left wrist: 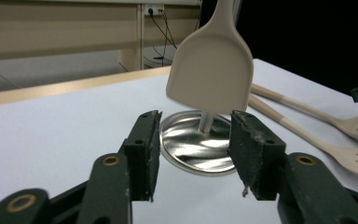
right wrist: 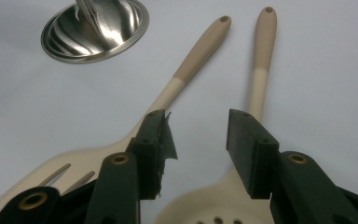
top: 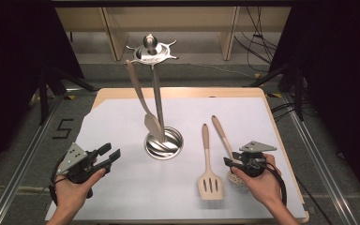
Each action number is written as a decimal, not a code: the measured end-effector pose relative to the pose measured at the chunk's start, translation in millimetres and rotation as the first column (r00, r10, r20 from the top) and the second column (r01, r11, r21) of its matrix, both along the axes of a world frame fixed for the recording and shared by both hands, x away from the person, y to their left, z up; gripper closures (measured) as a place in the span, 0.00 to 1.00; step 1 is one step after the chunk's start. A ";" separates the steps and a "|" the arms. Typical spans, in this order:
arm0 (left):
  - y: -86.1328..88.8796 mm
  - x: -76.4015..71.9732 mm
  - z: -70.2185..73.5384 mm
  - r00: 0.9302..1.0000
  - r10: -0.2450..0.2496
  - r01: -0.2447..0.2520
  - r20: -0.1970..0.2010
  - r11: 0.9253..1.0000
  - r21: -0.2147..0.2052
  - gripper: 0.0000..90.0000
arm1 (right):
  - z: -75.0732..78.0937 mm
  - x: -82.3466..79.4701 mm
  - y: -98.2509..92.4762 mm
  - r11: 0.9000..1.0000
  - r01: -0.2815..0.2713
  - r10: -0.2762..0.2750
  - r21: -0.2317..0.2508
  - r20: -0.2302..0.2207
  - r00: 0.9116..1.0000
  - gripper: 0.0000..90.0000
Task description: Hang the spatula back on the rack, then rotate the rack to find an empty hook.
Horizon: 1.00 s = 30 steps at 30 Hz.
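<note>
1. The high view looks forward and down from above the table's point(top: 122, 122) near side, taking in its whole sheet, with both hands at the lower edge of the frame.
2. The left gripper view sits low and close, looking level along its jaws at the stand's round steel base point(left wrist: 193, 149) mid-frame.
3. The right gripper view hovers close above the sheet, angled down; the same base point(right wrist: 95, 28) lies upper left.
4. All three share that base point(top: 163, 143) and the two pale utensils point(top: 209, 164) lying beside it.
</note>
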<state>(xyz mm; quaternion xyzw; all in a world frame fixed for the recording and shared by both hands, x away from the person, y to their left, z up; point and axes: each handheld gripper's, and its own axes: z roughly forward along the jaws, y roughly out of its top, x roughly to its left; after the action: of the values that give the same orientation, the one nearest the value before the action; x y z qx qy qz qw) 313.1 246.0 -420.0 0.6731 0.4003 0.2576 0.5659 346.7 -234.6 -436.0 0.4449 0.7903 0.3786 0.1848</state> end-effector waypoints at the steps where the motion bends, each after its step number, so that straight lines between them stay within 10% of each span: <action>1: 0.0 0.0 0.0 1.000 0.000 0.000 0.000 1.000 0.000 0.62 | 0.0 0.0 0.0 1.000 0.000 0.000 0.000 0.000 1.000 0.64; 10: -13.1 -3.5 38.3 0.994 -0.028 0.029 0.101 1.000 -0.008 0.83 | 3.8 -1.6 7.9 1.000 0.017 -0.016 0.017 -0.030 0.999 0.65; 30: -83.2 27.2 154.4 0.944 -0.024 0.042 0.328 0.998 -0.048 0.99 | 6.3 -1.7 5.9 1.000 0.005 -0.004 0.008 -0.013 1.000 0.66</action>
<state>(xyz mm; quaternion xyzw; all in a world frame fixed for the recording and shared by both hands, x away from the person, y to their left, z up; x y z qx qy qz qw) 340.2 162.8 -265.6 0.6119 0.2963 0.3455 0.6468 345.0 -228.6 -429.7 0.4498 0.7890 0.3784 0.1789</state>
